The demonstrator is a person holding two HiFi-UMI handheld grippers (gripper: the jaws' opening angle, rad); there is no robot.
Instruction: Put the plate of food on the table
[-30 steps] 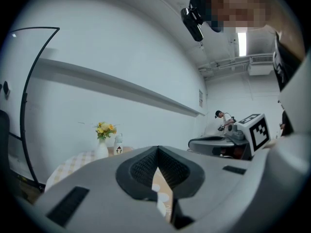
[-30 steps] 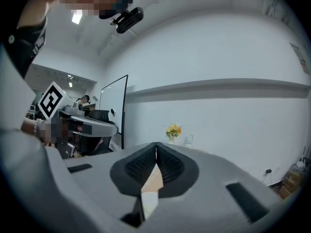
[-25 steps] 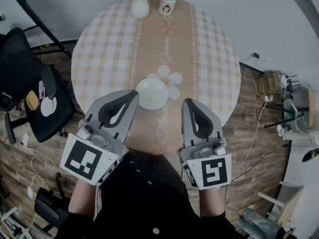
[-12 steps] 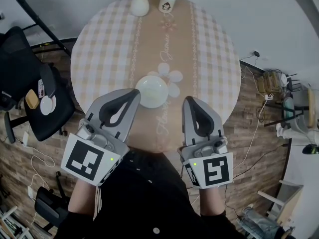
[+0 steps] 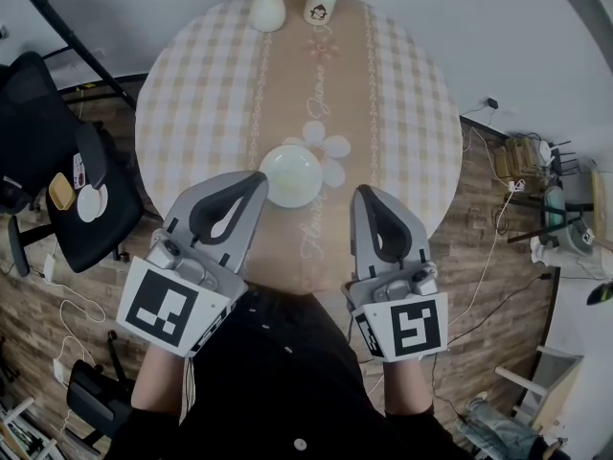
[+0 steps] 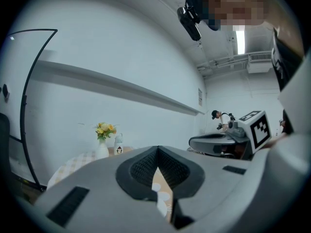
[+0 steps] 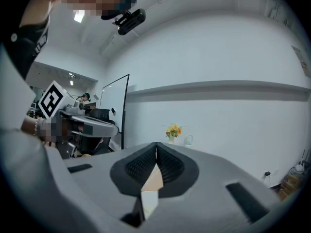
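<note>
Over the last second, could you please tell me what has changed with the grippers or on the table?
Nothing has visibly changed. The left gripper and right gripper are as before, both shut and empty over the near edge of the table. The white plate lies in the same place on it, close by the left gripper's tip.

2 claws [image 5: 259, 176] [image 5: 359, 193], 1 table [image 5: 211, 84], 1 white plate [image 5: 291, 175], 1 flower vase [image 5: 269, 12], 1 cup (prob.) [image 5: 324, 8], 1 chair [image 5: 38, 132].

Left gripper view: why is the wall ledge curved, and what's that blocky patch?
Left gripper view: a wide-angle lens bends the long grey wall ledge and blackens the corners; the mosaic patch was added afterwards to hide a face. Right gripper view: same bending, same patch. Head view: milder bulge.
</note>
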